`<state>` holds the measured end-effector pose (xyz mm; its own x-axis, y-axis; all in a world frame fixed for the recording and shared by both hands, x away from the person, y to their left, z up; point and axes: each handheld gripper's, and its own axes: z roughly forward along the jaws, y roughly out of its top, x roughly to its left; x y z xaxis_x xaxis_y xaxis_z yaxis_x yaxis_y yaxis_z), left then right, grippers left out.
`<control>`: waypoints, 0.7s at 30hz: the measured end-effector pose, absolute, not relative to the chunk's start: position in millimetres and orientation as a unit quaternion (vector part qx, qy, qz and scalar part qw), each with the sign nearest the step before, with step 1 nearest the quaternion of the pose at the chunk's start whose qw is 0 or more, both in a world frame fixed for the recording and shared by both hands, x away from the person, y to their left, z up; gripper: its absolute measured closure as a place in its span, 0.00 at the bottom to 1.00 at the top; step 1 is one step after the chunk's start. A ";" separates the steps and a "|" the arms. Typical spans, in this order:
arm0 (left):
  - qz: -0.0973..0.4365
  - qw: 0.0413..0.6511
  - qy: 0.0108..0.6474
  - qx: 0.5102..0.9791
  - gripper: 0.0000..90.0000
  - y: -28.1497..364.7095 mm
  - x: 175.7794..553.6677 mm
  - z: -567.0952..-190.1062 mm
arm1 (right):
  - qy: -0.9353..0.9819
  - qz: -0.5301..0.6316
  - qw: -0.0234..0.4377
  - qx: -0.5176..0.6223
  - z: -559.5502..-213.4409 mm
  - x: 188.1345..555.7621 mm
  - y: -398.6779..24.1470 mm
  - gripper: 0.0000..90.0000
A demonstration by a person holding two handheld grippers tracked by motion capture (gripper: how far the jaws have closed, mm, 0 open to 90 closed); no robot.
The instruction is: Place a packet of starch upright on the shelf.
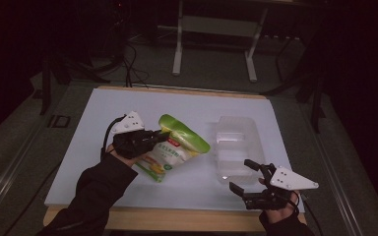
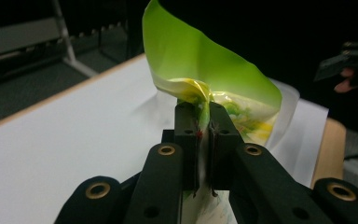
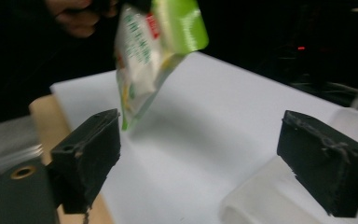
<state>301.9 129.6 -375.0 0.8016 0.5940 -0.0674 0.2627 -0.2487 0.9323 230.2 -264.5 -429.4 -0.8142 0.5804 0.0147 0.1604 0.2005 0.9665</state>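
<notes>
My left gripper [image 2: 204, 122] is clamping the green-topped snack pouch [image 2: 205, 70] just under its folded top edge, and the left gripper view is giving me what the others are not: the film bunching yellow and crinkled between the two jaw tips. From the high view I am seeing that same left gripper [image 1: 161, 133] holding the snack pouch [image 1: 173, 147] tilted over the white table sheet [image 1: 108, 113], but I am not able to tell there whether its lower corner is touching the sheet; the right gripper view is showing the snack pouch [image 3: 151, 44] hanging clear above it, blurred, its print too soft to read. My right gripper [image 1: 246, 174] is sitting near the table's front edge with its jaws wide apart and nothing between them. Just beside it the clear plastic container [image 1: 236, 147] is lying on the sheet, its rim cut off behind the far jaw in the right gripper view [image 3: 261, 200].
</notes>
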 end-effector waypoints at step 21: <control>0.143 0.673 0.284 0.667 0.95 88.9 304.2 -372.1 | 0.745 0.583 0.185 0.269 -388.9 284.4 -222.1 0.14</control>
<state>304.2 88.9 -372.1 0.7975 0.5718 -0.1925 0.1873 0.0686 0.9799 284.4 -222.1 -388.9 -0.7874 0.6152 0.0384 0.1852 0.1767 0.9667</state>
